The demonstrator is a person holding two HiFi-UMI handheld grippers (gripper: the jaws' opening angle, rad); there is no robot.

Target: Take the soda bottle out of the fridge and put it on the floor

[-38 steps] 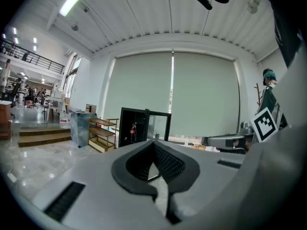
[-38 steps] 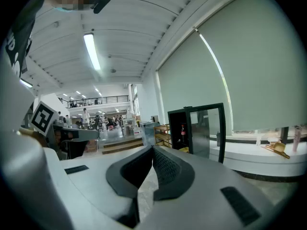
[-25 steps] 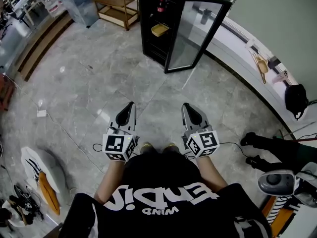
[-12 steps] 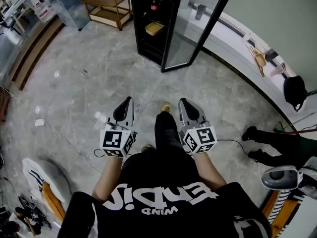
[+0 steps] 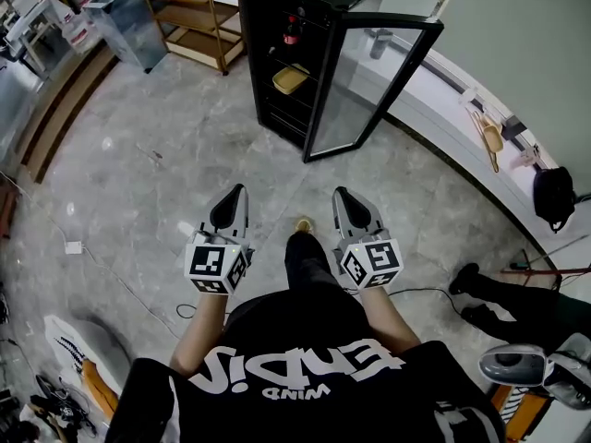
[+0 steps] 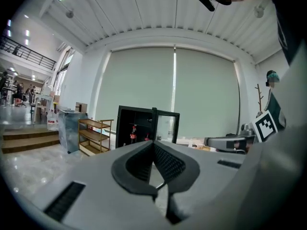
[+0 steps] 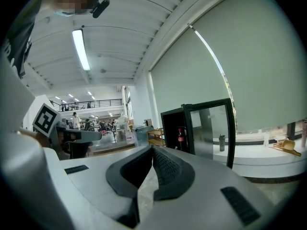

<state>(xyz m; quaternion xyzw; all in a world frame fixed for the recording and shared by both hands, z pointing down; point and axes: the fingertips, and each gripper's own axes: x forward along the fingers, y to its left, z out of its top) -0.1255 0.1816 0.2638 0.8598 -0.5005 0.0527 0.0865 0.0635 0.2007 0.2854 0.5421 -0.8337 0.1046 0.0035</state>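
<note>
The black fridge (image 5: 294,53) stands ahead on the grey floor with its glass door (image 5: 367,86) swung open to the right. The soda bottle (image 5: 292,28), dark with a red label, stands upright on an upper shelf; it also shows as the bottle (image 6: 133,133) in the left gripper view and the bottle (image 7: 181,139) in the right gripper view. A yellow container (image 5: 290,79) sits on the shelf below it. My left gripper (image 5: 239,190) and right gripper (image 5: 339,192) are held side by side in front of my body, well short of the fridge. Both are shut and hold nothing.
A wooden shelf cart (image 5: 199,12) and a grey bin (image 5: 134,12) stand left of the fridge. A white curved ledge (image 5: 452,100) runs along the right wall, with a black bag (image 5: 552,197) on the floor. Another person's legs (image 5: 494,289) lie at the right. Steps (image 5: 55,109) rise at far left.
My leg has stepped forward between the grippers and the view has shifted toward the fridge. Both grippers keep their place in front of me, still shut.
</note>
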